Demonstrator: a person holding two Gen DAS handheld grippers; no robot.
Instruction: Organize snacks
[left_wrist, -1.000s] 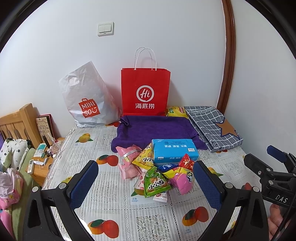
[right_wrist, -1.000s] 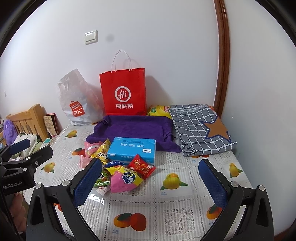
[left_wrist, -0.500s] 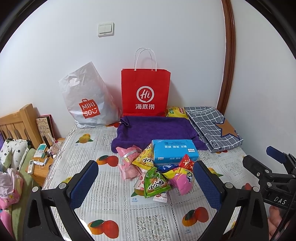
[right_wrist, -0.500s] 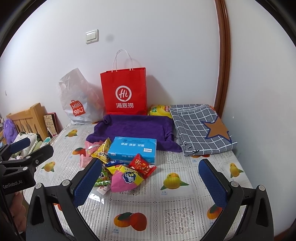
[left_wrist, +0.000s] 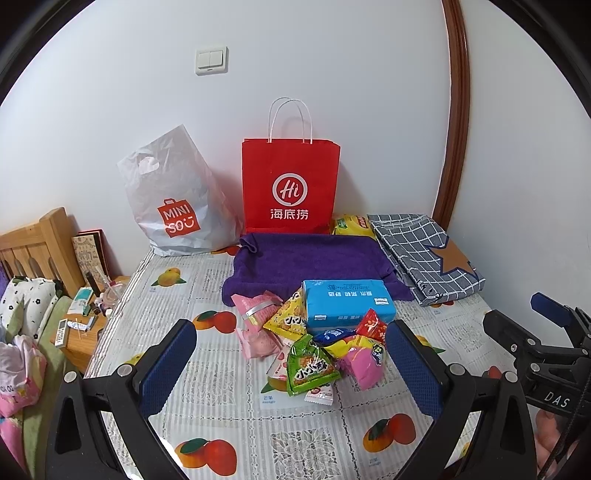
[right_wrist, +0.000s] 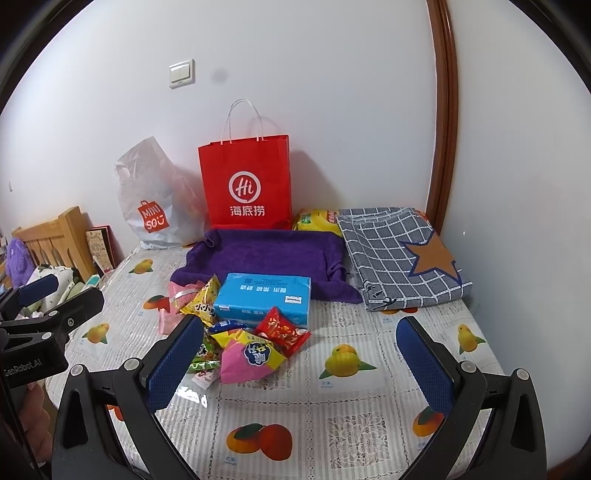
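A heap of snack packets lies mid-table: a green packet (left_wrist: 309, 369), a pink and yellow packet (left_wrist: 364, 360) (right_wrist: 251, 356), a small red one (left_wrist: 371, 325) (right_wrist: 282, 330), a yellow one (left_wrist: 290, 319) (right_wrist: 201, 304) and a pink pack (left_wrist: 255, 321). A blue box (left_wrist: 347, 302) (right_wrist: 264, 297) sits behind them. My left gripper (left_wrist: 291, 363) is open, hovering in front of the heap with nothing held. Open too, my right gripper (right_wrist: 299, 356) hangs just right of the heap. A red paper bag (left_wrist: 291, 186) (right_wrist: 245, 184) stands upright at the wall.
A white plastic bag (left_wrist: 173, 199) leans beside the red bag. A purple towel (left_wrist: 306, 262) and a folded checked cloth (left_wrist: 424, 254) lie at the back, with a yellow packet (left_wrist: 351, 225) between them. A cluttered wooden nightstand (left_wrist: 79, 325) stands off the left table edge.
Both views have crept slightly forward toward the snack heap. Both grippers stay open and nothing on the table has moved.
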